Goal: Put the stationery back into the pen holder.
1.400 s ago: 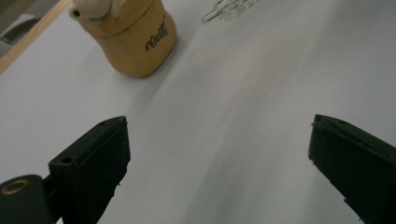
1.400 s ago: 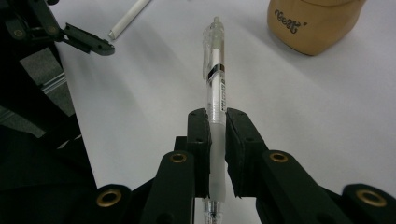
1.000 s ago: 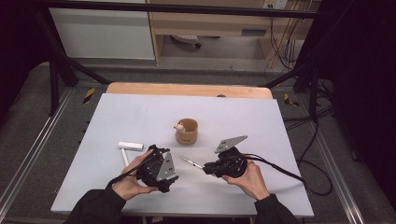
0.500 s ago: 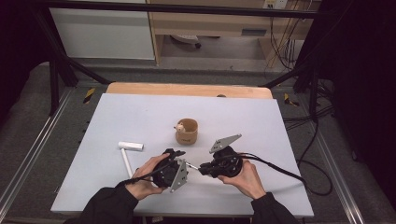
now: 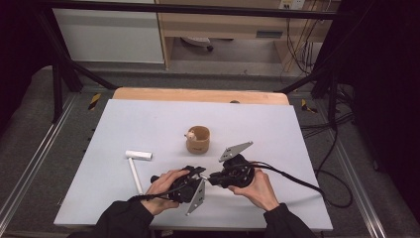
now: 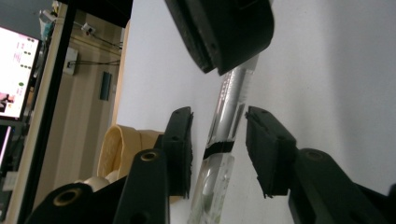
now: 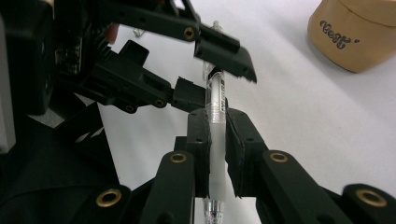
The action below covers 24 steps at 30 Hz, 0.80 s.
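A clear plastic pen (image 7: 215,100) with a black band stands clamped between the pads of my right gripper (image 7: 217,122), which is shut on its barrel. My left gripper (image 7: 208,74) faces it from the left, one jaw on each side of the pen's free end. In the left gripper view the pen (image 6: 227,116) runs between the left gripper's (image 6: 219,114) pads with a thin gap on both sides; these jaws have just been closing. From above, both grippers (image 5: 203,174) (image 5: 215,177) meet tip to tip near the table's front edge.
A tan cup (image 5: 198,140) with something small and white inside stands just behind the grippers. A white tube and a white stick (image 5: 134,164) lie to the left on the grey tabletop (image 5: 148,119). A black cable (image 5: 297,181) trails right.
My left hand has moved right until its gripper meets the right one, and its jaws have narrowed around the pen's free end. The right gripper has kept its place and grip.
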Tool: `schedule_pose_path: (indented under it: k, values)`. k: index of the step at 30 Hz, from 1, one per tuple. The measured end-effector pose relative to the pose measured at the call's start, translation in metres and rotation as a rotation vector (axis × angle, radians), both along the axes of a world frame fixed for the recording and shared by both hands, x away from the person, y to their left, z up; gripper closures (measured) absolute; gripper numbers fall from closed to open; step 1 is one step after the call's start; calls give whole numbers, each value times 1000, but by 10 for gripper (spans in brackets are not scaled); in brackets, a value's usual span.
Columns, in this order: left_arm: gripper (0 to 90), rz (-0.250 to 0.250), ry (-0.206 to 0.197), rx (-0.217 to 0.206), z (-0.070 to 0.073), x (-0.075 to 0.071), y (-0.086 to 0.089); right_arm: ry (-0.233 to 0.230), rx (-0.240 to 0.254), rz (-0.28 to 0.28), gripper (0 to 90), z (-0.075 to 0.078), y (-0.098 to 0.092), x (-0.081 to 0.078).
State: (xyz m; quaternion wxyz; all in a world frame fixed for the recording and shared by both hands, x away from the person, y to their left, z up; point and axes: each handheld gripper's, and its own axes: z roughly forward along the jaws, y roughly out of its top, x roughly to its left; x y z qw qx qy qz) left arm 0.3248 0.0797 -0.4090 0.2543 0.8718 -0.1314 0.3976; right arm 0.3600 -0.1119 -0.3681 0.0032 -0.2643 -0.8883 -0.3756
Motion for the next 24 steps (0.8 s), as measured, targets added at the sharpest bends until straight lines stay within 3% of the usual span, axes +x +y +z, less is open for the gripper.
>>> schedule_pose_path:
  k: [7,14,24]
  values:
    - [708,-50,-47,-7,-1,-4,-4,-2,8,-11,807,1,-1,0]
    - [766,-69,-90,16,-1,-6,-5,-4,14,-17,807,1,-1,-1]
    - [785,-72,-96,31,-1,-6,-4,-13,26,-24,801,2,-1,-1]
